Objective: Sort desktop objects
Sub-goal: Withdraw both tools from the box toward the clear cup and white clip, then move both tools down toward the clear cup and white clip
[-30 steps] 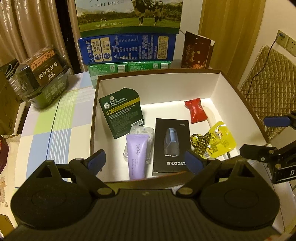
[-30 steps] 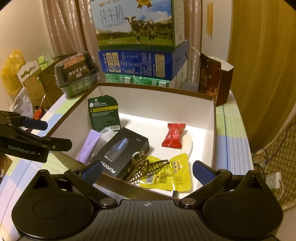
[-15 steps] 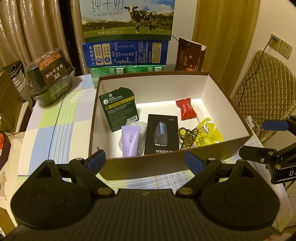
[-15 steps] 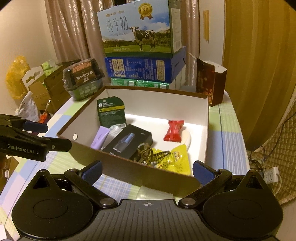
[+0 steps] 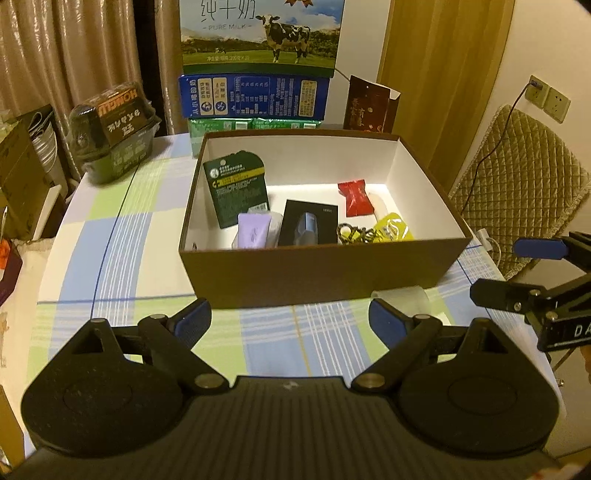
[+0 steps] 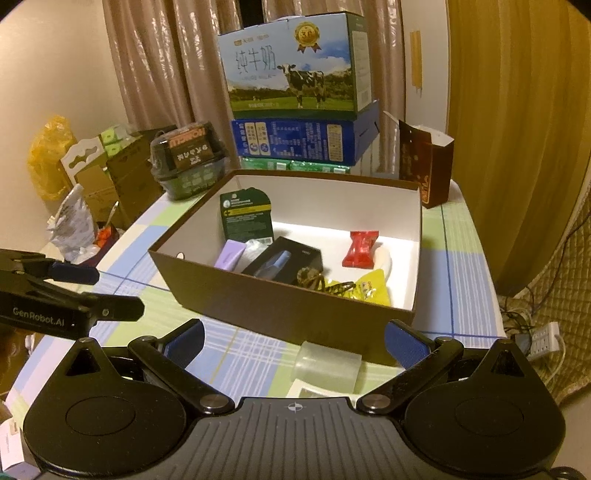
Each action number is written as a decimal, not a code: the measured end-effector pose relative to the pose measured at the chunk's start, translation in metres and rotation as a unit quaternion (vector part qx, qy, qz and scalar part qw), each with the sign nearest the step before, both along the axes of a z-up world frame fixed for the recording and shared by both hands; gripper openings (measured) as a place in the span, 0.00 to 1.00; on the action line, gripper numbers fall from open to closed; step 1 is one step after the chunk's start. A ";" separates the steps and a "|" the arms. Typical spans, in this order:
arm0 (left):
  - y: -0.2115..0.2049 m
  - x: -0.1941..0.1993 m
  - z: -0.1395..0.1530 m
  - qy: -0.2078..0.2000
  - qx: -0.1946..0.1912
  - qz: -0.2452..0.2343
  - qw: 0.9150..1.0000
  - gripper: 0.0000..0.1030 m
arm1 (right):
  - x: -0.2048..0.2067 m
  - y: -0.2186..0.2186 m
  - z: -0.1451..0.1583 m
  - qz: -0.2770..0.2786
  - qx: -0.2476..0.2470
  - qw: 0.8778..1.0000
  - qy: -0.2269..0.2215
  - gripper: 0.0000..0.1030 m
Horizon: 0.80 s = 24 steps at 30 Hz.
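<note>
While both grippers hang empty with their jaws spread wide, the left gripper and the right gripper stand in front of the brown box, and no thing is between their pads. Just in front of the near wall of this box, on the checked tablecloth, lies a small translucent plastic cup on its side, the only loose thing outside. I judge it light, thin and a little slippery, so it should be taken across its round wall with soft pressure, or it may squash or roll away. Inside the box lie a dark green card pack, a lilac tube, a black carton with a grey device printed on it, a red candy wrapper, a yellow sachet and a metal hair claw. Behind the box stands a milk carton that reads "PURE MILK" with a cow. Left of the box, a wrapped container shows "HONGLU" upside down. The left gripper's body reads "GenRobot.AI" in the right view.
</note>
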<state>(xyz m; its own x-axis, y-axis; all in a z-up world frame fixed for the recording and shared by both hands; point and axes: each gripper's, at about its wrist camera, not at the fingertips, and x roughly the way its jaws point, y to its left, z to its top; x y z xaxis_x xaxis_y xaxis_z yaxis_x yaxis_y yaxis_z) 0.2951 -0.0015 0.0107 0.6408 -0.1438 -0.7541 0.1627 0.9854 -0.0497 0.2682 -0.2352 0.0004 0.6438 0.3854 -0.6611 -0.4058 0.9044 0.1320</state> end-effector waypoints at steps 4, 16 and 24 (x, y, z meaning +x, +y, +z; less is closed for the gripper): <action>0.001 -0.014 0.000 0.001 -0.005 0.005 1.000 0.88 | -0.010 -0.001 -0.001 -0.002 0.003 1.000 0.000 0.98; 0.000 -0.052 -0.009 0.004 -0.007 0.004 1.000 0.88 | -0.048 -0.016 -0.024 -0.024 0.008 0.999 0.022 0.98; -0.004 -0.069 -0.024 0.024 -0.009 0.000 1.000 0.87 | -0.065 -0.026 -0.043 -0.044 0.015 0.997 0.057 0.98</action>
<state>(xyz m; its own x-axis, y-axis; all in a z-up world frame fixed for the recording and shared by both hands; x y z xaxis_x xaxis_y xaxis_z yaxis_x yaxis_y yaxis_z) 0.2259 -0.0058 -0.0136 0.6034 -0.1588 -0.7815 0.1603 0.9841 -0.0762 0.2031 -0.2615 -0.0428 0.5964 0.3520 -0.7214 -0.3063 0.9305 0.2008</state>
